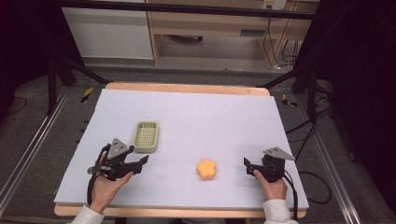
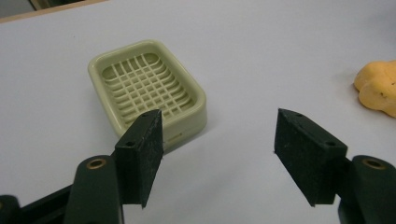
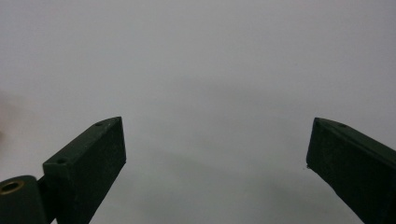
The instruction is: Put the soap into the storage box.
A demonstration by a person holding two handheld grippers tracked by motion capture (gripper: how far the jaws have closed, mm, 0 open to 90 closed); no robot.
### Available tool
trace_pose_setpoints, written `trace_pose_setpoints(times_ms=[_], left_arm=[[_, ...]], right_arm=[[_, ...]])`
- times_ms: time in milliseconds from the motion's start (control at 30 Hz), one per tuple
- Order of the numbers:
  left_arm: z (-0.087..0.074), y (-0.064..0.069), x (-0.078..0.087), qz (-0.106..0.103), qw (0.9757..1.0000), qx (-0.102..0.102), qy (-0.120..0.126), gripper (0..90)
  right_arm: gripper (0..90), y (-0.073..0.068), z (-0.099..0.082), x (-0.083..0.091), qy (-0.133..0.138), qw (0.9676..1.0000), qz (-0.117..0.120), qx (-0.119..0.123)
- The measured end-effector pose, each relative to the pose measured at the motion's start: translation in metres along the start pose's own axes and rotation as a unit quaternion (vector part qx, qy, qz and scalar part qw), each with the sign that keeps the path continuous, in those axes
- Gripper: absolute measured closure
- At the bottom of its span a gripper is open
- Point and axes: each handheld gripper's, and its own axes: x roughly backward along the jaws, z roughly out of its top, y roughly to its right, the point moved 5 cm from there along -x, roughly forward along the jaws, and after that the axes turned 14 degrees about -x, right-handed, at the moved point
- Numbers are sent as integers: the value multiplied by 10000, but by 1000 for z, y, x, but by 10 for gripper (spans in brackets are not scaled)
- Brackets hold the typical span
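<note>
- The table (image 1: 187, 112) carries a pale lavender-white sheet; a strip of its wooden edge shows at the far side and along the near side in the high view.
- The soap dish (image 1: 146, 136), pale green with a gridded inset, lies flat left of centre. In the left gripper view the soap dish (image 2: 147, 91) sits just beyond the near jaw, whose tip covers part of its near rim.
- The orange sponge (image 1: 207, 169), lobed like a flower, lies on the sheet between the two grippers, well apart from the dish. In the left gripper view the orange sponge (image 2: 378, 88) is cut off by the right edge, so just a few lobes show.
- The left gripper (image 1: 142, 161) is held in the left hand (image 1: 106, 186) near the dish's near corner; its jaws stand spread with bare sheet between them, holding nothing.
- The right gripper (image 1: 248, 165) is held in the right hand (image 1: 272, 186) just right of the sponge, not touching it. Its grey plate hides much of its body from above.
- In the right gripper view the jaws stand wide apart over bare sheet; the far jaw is cut off at the frame edge, and a faint blur at the left edge is too vague to name.
- Both white sleeves are cut off at the bottom edge.
</note>
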Motion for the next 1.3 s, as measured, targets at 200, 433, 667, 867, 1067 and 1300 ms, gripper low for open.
trace_pose_setpoints(times_ms=[200, 433, 667, 867, 1067, 1300], left_arm=[[13, 7, -5, -123, 9999, -37, 58, 317], [25, 15, -11, -243, 9995, -185, 68, 306], [34, 21, -18, -324, 9990, -297, 41, 301], [42, 28, -22, -424, 9984, -382, 23, 295], [51, 37, -26, -541, 9973, -491, 36, 293], [61, 48, -35, -691, 9957, -617, -37, 288]], right_arm=[[52, 0, 0, 0, -33, 10000, -10, -10], [52, 0, 0, 0, -32, 10000, -17, -23], [52, 0, 0, 0, -35, 10000, -31, -12], [53, 0, 0, 0, -36, 10000, -25, -8], [53, -1, 0, 0, -38, 10000, -19, -10], [53, -1, 0, 1, -43, 10000, -5, -22]])
